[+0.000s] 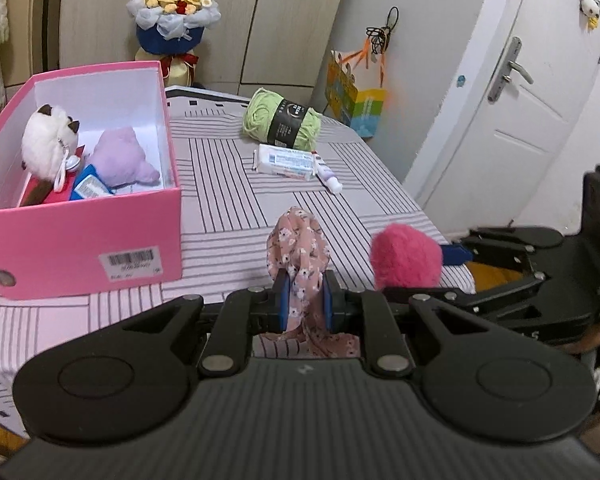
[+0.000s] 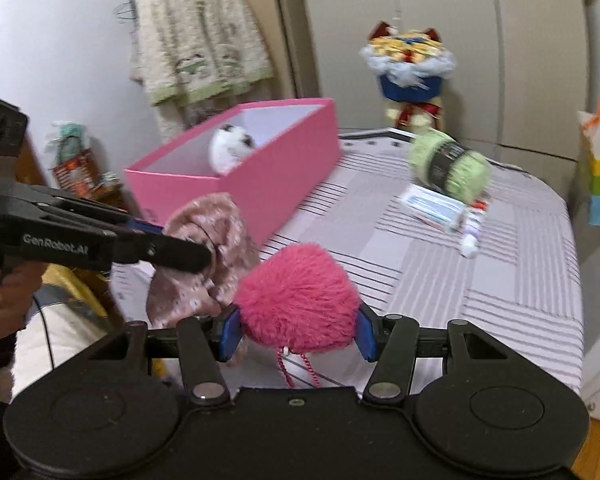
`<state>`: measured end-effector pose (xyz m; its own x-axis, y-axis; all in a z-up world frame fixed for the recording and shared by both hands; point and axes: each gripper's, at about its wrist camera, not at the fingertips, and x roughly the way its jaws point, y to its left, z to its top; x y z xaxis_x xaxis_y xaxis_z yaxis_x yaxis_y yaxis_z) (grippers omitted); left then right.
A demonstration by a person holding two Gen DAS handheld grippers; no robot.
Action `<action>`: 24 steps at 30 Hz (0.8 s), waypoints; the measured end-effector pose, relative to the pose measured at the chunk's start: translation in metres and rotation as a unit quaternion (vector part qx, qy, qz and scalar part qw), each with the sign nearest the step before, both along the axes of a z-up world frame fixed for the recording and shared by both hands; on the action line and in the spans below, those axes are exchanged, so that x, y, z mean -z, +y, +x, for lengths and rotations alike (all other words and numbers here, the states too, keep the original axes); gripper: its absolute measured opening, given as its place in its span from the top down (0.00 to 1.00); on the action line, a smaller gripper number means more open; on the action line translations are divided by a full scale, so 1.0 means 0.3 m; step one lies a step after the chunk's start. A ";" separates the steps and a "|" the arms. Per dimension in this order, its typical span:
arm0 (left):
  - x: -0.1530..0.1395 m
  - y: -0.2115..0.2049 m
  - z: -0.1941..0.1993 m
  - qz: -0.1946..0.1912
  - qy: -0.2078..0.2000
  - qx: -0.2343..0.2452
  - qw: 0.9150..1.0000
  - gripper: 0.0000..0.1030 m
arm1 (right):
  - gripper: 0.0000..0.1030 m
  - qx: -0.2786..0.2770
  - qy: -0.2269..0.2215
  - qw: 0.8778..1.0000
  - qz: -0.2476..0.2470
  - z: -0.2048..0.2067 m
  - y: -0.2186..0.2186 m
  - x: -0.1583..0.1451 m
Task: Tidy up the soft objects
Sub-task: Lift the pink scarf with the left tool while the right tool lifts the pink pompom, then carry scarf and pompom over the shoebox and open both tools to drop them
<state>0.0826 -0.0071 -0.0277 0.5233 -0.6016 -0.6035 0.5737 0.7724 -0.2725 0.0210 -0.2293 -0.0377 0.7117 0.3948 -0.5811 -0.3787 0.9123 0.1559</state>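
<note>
Left gripper (image 1: 305, 304) clamps floral cloth (image 1: 300, 240), right gripper (image 2: 298, 332) clamps pink pompom (image 2: 298, 294), both near the table edge (image 2: 576, 280).

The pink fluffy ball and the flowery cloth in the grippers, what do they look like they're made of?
The pink fluffy ball looks like faux fur or plush: long matte fibres stand out all round, with a braided cord hanging below. The flowery cloth looks like thin woven fabric, perhaps chiffon or light cotton: it bunches into soft folds and carries a small printed flower pattern. Exact fibres can't be told.
</note>
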 end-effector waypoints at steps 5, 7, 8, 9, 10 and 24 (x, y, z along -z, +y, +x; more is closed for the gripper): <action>-0.070 0.064 -0.026 0.007 -0.013 -0.001 1.000 0.85 | 0.42 -0.035 -0.023 0.999 -0.014 0.004 0.084 -0.075; -0.103 0.096 -0.032 0.012 -0.029 -0.007 0.999 0.85 | 0.42 -0.046 -0.034 0.998 -0.018 0.013 0.119 -0.105; -0.117 0.112 -0.032 0.014 -0.035 -0.010 0.999 0.85 | 0.41 -0.051 -0.038 0.998 -0.019 0.018 0.133 -0.119; -0.133 0.128 -0.032 0.015 -0.042 -0.013 0.999 0.85 | 0.41 -0.057 -0.043 0.997 -0.019 0.028 0.151 -0.134; -0.148 0.142 -0.030 0.016 -0.048 -0.016 0.999 0.85 | 0.41 -0.062 -0.048 0.997 -0.020 0.038 0.168 -0.147; -0.302 0.290 0.198 -0.016 -0.120 -0.055 0.991 0.85 | 0.41 -0.107 -0.100 0.989 -0.017 0.319 0.313 -0.290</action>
